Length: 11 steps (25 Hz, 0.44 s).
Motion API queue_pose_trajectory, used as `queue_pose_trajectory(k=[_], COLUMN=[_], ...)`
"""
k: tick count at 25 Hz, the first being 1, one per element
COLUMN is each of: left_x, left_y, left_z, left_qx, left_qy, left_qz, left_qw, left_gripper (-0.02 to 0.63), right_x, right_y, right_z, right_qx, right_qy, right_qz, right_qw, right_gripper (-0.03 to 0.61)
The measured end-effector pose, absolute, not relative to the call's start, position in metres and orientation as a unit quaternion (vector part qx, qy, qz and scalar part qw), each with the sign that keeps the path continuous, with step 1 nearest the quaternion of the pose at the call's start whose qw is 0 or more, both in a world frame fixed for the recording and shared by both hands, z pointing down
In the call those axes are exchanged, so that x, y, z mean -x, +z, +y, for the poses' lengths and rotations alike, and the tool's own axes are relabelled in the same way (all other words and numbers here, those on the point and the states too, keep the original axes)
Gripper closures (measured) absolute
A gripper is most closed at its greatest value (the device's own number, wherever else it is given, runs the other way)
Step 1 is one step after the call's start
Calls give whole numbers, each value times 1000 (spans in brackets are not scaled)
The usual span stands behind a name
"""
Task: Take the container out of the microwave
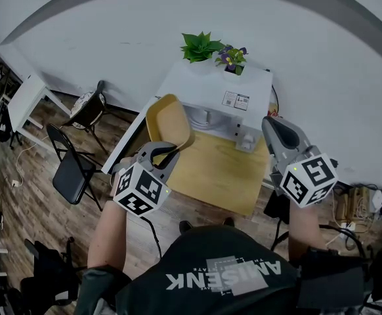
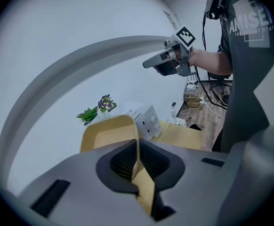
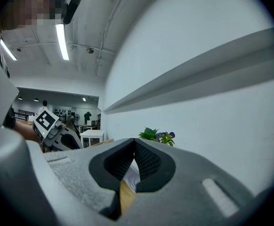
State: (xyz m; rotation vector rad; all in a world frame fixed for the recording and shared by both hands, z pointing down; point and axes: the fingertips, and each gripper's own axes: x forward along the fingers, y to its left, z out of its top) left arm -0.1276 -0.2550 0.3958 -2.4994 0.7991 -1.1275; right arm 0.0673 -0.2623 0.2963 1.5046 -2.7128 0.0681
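Left gripper [image 1: 167,151] fingers are pinching the thin rim of the yellow container [image 1: 168,122], which looks like smooth plastic: shallow, rounded-rectangle. It's hanging tilted above the wooden tabletop [image 1: 220,176], just in front of the white microwave [image 1: 211,87], long axis running from the fingers toward the microwave. Right gripper [image 1: 274,125] fingers are sitting closed on nothing.

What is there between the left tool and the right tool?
Only the bare wooden tabletop, seen in the head view between the left tool and the right tool.
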Motion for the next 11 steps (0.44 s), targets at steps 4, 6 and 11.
queue_pose_trajectory(k=[4, 6, 11], left_x=[127, 127, 126], left_y=[398, 400, 404], left_z=[-259, -259, -259], left_qx=[865, 865, 865], left_qy=[-394, -395, -400], left_qz=[277, 276, 270], left_qw=[141, 141, 138], left_gripper=[595, 595, 595], right_x=[-68, -67, -66], right_y=[296, 296, 300], right_z=[-266, -266, -268], right_qx=[-483, -482, -482], right_qy=[25, 25, 29], right_qz=[-875, -876, -875], right_qw=[9, 9, 16], right_gripper=[572, 572, 572])
